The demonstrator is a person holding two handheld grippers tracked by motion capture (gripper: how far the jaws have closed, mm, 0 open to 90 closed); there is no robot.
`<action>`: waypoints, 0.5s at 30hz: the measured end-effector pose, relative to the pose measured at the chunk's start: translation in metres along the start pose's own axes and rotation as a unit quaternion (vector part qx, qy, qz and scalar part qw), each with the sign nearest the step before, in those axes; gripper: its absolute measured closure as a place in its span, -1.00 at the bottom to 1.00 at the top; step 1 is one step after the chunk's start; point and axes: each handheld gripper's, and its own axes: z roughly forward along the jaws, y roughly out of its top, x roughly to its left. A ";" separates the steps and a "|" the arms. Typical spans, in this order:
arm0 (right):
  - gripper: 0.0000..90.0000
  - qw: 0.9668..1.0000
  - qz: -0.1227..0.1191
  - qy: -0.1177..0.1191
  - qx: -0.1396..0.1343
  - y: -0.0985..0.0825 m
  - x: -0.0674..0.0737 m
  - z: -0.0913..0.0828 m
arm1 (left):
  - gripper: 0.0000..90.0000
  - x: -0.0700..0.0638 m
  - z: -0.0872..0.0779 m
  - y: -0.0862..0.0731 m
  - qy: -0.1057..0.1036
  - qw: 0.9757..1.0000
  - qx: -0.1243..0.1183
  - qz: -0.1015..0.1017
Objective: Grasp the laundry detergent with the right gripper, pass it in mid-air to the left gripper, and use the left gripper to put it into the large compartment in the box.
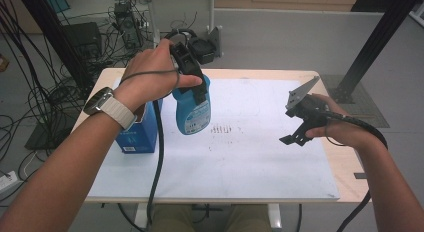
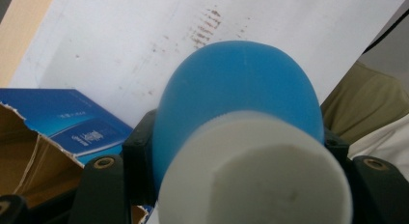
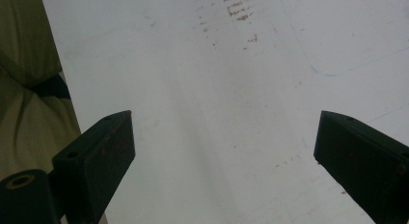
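Note:
A blue plastic bottle (image 1: pixel 192 112) with a white cap (image 2: pixel 255 171) hangs upright just above the white mat (image 1: pixel 250 157), near its left side. My left gripper (image 1: pixel 199 87) is shut on the bottle's neck from above. In the left gripper view the black jaws press on both sides of the bottle (image 2: pixel 241 89) just under the cap. My right gripper (image 1: pixel 295 121) hovers over the right part of the mat, apart from the bottle. It stands open (image 3: pixel 224 147) with only bare mat between its jaws.
An open blue cardboard box (image 1: pixel 137 132) stands at the mat's left edge, right beside the bottle; its torn flap (image 2: pixel 29 151) shows in the left gripper view. Faint brown marks (image 1: pixel 222 128) lie mid-mat. The wooden table (image 1: pixel 345 167) frames the mat. Cables and equipment sit on the floor behind.

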 end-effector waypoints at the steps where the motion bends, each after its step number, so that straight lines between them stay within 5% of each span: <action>1: -0.83 1.000 -0.001 0.001 0.001 0.000 0.000 0.000 | -0.17 0.000 -0.001 0.000 0.001 1.000 0.001 -0.005; 15: -0.80 1.000 -0.008 0.000 0.009 -0.004 -0.004 -0.005 | -0.17 0.011 -0.021 -0.005 0.014 0.997 -0.005 -0.081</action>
